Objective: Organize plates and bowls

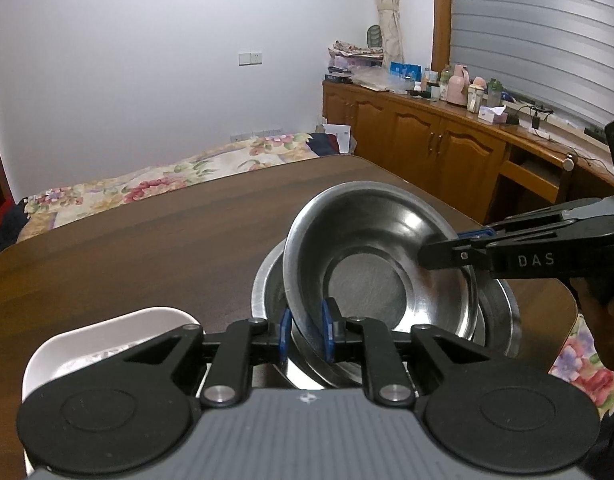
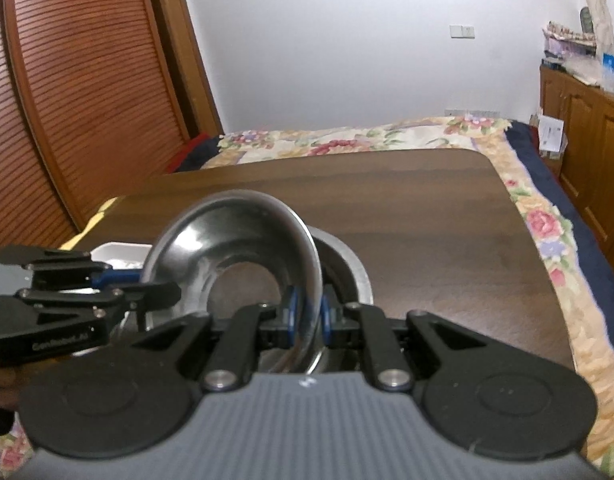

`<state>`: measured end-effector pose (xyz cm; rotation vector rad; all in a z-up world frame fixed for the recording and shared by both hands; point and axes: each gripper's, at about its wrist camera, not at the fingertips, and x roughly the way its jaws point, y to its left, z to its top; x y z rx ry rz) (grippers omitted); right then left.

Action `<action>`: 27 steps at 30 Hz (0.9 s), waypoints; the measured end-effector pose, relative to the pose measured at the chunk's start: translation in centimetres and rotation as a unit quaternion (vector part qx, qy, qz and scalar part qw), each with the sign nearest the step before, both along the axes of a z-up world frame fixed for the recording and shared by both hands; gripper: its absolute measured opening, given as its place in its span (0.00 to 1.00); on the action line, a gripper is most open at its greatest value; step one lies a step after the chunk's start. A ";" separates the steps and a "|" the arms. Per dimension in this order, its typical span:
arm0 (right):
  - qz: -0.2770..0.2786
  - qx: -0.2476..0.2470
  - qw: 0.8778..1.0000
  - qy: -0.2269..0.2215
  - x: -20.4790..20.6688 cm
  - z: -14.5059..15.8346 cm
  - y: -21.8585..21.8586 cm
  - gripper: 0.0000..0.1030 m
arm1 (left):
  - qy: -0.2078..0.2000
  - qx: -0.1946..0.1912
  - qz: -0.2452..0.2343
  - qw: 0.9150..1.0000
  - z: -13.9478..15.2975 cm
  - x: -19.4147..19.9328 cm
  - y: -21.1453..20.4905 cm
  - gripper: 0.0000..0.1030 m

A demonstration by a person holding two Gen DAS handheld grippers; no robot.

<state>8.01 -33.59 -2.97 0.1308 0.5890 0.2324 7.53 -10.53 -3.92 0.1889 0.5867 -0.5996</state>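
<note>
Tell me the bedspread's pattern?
Floral, red and purple flowers on cream bedspread; right wrist view shows it best.

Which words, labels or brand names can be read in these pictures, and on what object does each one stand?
"DAS": on the right gripper, seen from the left wrist.
"GenRobot.AI", blurred, uncertain: on the left gripper, seen from the right wrist.
Grey lettering on the white dish: too blurred to read.
Labels on the sideboard bottles: too small.

I see a shiny silver steel bowl (image 1: 371, 264) over another silver bowl (image 1: 503, 320) on my dark brown wood-grain table (image 1: 147, 240). Both grippers, left (image 1: 307, 330) and right (image 2: 307, 314), are black with blue pads. A white dish (image 1: 107, 344) sits beside; the bedspread (image 2: 347, 140) is cream with floral print.
</note>
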 end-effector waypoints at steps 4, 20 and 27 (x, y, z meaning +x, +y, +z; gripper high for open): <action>0.000 -0.009 1.000 -0.001 0.1 -0.1 -0.1 0.14 | -0.004 -0.002 0.003 1.000 -0.1 0.0 -0.2 0.17; 0.012 -0.006 0.999 -0.052 -0.2 1.3 -0.9 0.14 | 0.004 -0.058 0.015 0.998 0.4 -0.1 1.7 0.17; 0.002 -0.012 0.996 -0.091 -0.5 1.2 -1.2 0.14 | -0.015 -0.078 0.032 0.996 1.1 0.0 1.8 0.18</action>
